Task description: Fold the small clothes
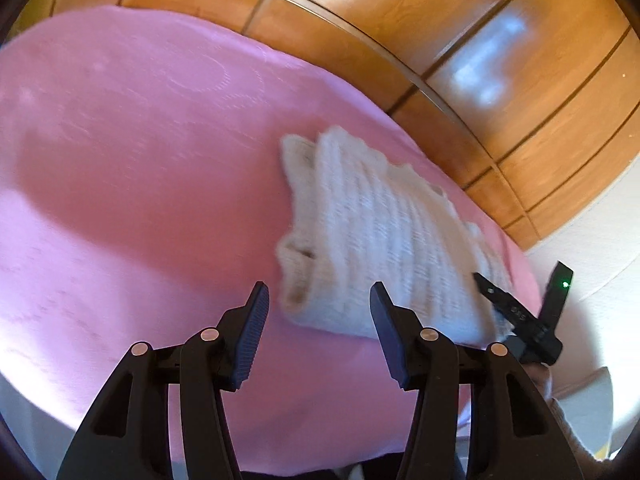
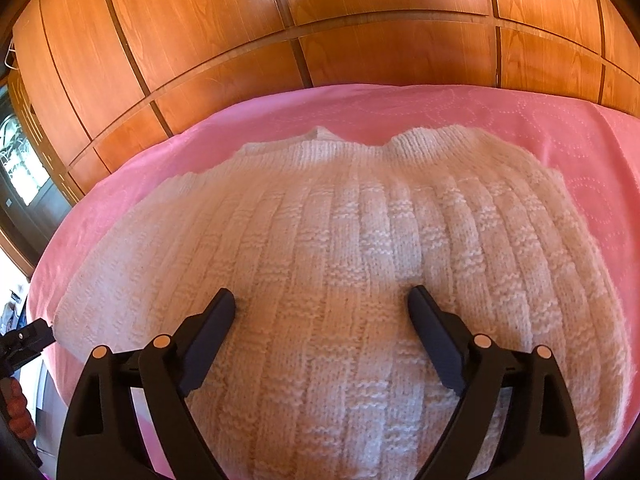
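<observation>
well, a big wooden wardrobe [image 2: 320,20] with shiny orange-brown doors fills the far side of the room. in front of it lies a pink cover [image 1: 132,152] with faint rings of little dots, spread over a soft flat place like a bed.

on the pink cover rests a white knitted sweater [image 2: 344,240]. it lies flat, with its neck at the far end and its bumpy rows running from near to far. in the left claw's view the sweater sits to the right and looks blurry, with the folded edge and a sleeve end on its left side.

the right claw [image 2: 326,298] is over the middle of the sweater. its two black fingers stand wide apart, and their tips touch or nearly touch the wool. nothing is pinched between them.

the left claw [image 1: 318,294] is near the left edge of the sweater. its fingers are partly apart, and only the pink cover and the sweater's edge show in the gap. it holds nothing.

at the far left in the right claw's view, a bit of a window [image 2: 18,160] shows.
</observation>
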`<action>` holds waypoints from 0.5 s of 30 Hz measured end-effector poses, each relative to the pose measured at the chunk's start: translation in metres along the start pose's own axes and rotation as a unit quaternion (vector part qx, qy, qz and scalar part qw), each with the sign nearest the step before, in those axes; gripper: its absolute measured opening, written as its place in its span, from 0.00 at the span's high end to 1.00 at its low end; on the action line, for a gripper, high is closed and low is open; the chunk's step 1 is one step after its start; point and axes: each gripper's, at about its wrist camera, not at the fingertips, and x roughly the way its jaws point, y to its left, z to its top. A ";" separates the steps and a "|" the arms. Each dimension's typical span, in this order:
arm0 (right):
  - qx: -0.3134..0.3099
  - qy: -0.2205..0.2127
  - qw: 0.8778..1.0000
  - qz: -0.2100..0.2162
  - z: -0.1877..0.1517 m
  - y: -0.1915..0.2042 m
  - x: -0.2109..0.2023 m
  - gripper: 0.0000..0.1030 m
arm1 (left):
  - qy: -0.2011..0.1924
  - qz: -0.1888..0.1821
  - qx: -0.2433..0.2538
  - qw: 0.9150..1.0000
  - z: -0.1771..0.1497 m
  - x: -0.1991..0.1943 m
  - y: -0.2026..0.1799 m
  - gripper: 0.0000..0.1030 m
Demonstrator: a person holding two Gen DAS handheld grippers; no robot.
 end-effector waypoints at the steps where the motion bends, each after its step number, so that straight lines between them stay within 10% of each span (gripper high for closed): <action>1: 0.000 0.000 1.000 0.001 0.000 0.000 0.000 0.14 | 0.005 0.002 0.002 1.000 0.000 0.006 -0.001 0.61; 2: 0.000 0.000 1.000 0.002 0.000 0.000 0.000 0.14 | 0.013 0.015 0.006 1.000 -0.001 0.013 -0.002 0.85; 15: -0.001 -0.004 1.000 -0.001 -0.006 0.002 -0.003 0.13 | 0.008 0.096 0.015 0.995 -0.009 -0.001 -0.007 0.91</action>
